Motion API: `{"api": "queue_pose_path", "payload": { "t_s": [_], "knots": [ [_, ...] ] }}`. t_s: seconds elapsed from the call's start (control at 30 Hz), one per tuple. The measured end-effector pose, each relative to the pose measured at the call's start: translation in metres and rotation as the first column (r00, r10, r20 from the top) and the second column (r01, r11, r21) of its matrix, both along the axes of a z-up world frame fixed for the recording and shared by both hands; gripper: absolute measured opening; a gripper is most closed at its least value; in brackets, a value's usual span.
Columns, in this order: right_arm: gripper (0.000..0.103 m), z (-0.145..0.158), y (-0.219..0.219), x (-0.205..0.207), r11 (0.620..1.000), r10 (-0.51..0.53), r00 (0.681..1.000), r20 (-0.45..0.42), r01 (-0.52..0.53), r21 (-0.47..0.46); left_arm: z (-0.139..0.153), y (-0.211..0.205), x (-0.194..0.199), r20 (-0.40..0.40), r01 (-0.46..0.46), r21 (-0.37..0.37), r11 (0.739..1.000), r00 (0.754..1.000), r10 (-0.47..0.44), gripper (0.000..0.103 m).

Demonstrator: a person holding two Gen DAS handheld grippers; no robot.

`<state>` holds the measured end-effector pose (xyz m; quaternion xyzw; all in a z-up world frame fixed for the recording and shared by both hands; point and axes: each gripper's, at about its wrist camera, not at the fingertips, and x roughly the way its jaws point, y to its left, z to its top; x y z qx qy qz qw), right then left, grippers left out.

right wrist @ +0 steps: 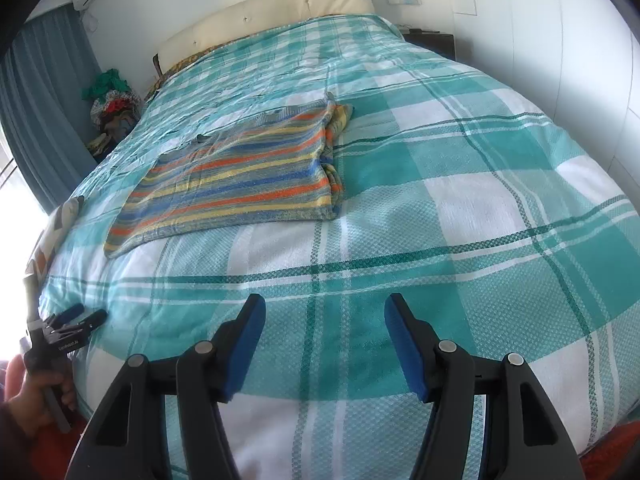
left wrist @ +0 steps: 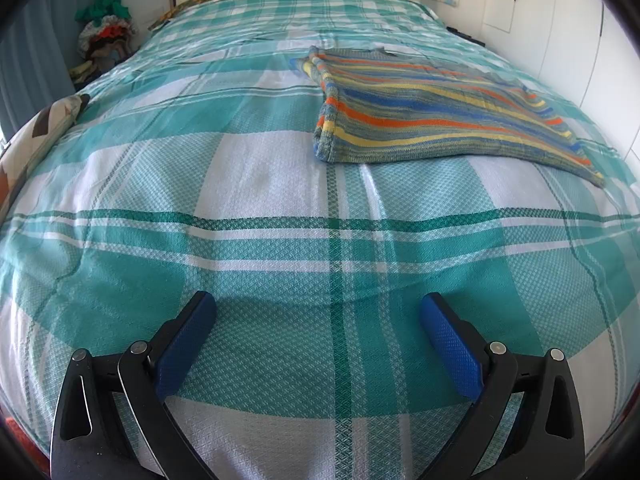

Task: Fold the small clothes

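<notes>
The sweater (left wrist: 436, 108) is lying flat on the bed (left wrist: 280, 184), partly folded, with both side portions seemingly turned in so it is forming a long striped rectangle; it is sitting about midway up the cover, well clear of the foot edge where both grippers are waiting. The left gripper (left wrist: 318, 312) is hanging over bare plaid with its jaws spread and nothing between them; the right gripper (right wrist: 324, 312) is likewise standing spread and empty over the cover; neither is touching the garment.

From the left gripper the sweater is lying ahead and off to the right; from the right gripper it is lying ahead and off to the left (right wrist: 236, 172); so it is sitting between the two lines of approach, and neither hand is looking clearly nearer. Its stripes are running across its width, while its long axis is running from the foot of the bed toward the headboard (right wrist: 272, 12), hem end nearer the grippers, collar end farther.

That is making the hem the natural edge to take; each gripper would probably be reaching forward and inward to one near corner, then carrying that edge up toward the collar to halve the length.
</notes>
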<state>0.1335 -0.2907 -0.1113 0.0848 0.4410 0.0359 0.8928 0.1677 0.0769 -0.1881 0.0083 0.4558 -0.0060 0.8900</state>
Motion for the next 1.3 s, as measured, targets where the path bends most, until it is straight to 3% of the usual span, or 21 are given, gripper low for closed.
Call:
{"api": "queue_pose_path", "payload": {
  "t_s": [0.47, 0.63, 0.73, 0.83, 0.93, 1.07, 1.13, 1.23, 1.3],
  "knots": [
    [0.067, -0.001, 0.002, 0.002, 1.0, 0.006, 1.0, -0.009, -0.006, 0.004, 0.0, 0.0, 0.0, -0.007, -0.002, 0.0, 1.0, 1.0, 0.002, 0.102],
    [0.067, 0.002, 0.002, 0.003, 1.0, -0.003, 1.0, 0.005, 0.003, 0.008, 0.012, 0.0, -0.002, -0.069, -0.007, -0.017, 1.0, 0.998, 0.006, 0.1],
    [0.067, 0.009, -0.006, 0.002, 0.999, -0.036, 0.999, 0.035, 0.035, 0.025, 0.03, -0.014, -0.013, -0.047, 0.04, -0.065, 0.997, 0.998, -0.043, 0.1],
    [0.069, 0.009, -0.02, 0.007, 0.994, -0.081, 0.996, 0.041, 0.078, 0.07, 0.049, -0.053, -0.013, -0.019, 0.151, -0.088, 0.985, 0.988, -0.153, 0.1],
    [0.071, 0.0, -0.034, 0.025, 0.991, -0.073, 0.997, -0.011, 0.074, 0.109, 0.063, -0.11, 0.0, -0.013, 0.321, -0.136, 0.937, 0.945, -0.326, 0.098],
    [0.071, 0.003, -0.061, 0.063, 0.978, -0.082, 0.996, -0.038, 0.088, 0.19, 0.069, -0.202, 0.031, -0.003, 0.529, -0.115, 0.841, 0.846, -0.533, 0.088],
    [0.071, 0.008, -0.074, 0.098, 0.972, -0.053, 0.997, -0.052, 0.063, 0.228, 0.063, -0.248, 0.051, -0.005, 0.598, -0.094, 0.796, 0.799, -0.601, 0.088],
    [0.071, 0.008, -0.082, 0.154, 0.958, 0.017, 0.995, -0.102, 0.013, 0.285, 0.054, -0.297, 0.079, -0.027, 0.62, -0.104, 0.778, 0.78, -0.625, 0.088],
    [0.071, 0.004, -0.081, 0.192, 0.946, 0.081, 0.987, -0.139, -0.033, 0.323, 0.045, -0.319, 0.098, -0.035, 0.608, -0.11, 0.786, 0.788, -0.615, 0.088]
  ]
}}
